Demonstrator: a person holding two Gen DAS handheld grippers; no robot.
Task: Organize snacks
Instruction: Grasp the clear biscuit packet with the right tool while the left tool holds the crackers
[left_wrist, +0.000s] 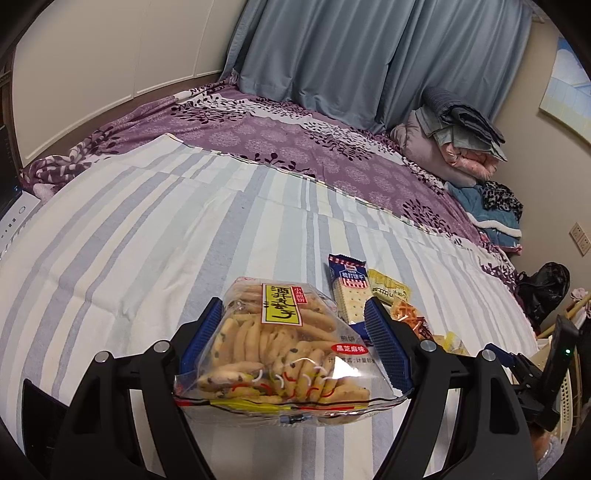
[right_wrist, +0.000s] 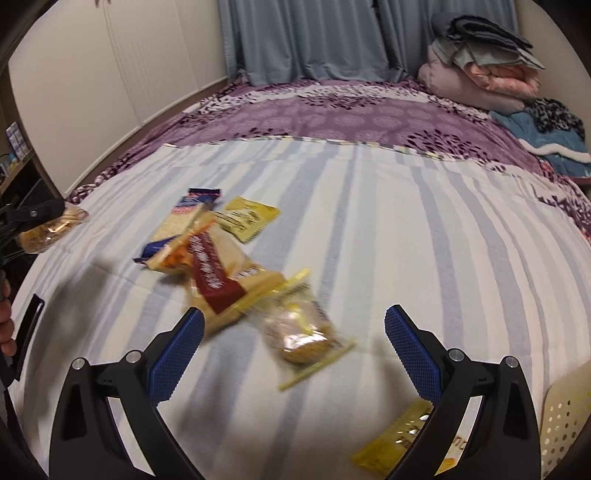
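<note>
The bed (left_wrist: 147, 229) spreads beyond both tongs. A biscuit bag (left_wrist: 273, 350), pinched between the left tongs (left_wrist: 295, 332), hangs clear for carrying. The right tongs (right_wrist: 295, 343) gape wide, empty, over a small cake packet (right_wrist: 299, 328), seemingly next.

I'm looking across a wide bed spread with a blue-and-white striped cotton sheet (left_wrist: 147, 236) over a purple floral bedcover (left_wrist: 280, 136). Behind it hang grey-blue pleated curtains (left_wrist: 332, 51), with cream wardrobe panels (left_wrist: 92, 59) to their left. A stack of folded quilts and blankets (left_wrist: 454, 140) sits in the far right corner against the beige wall.
</note>
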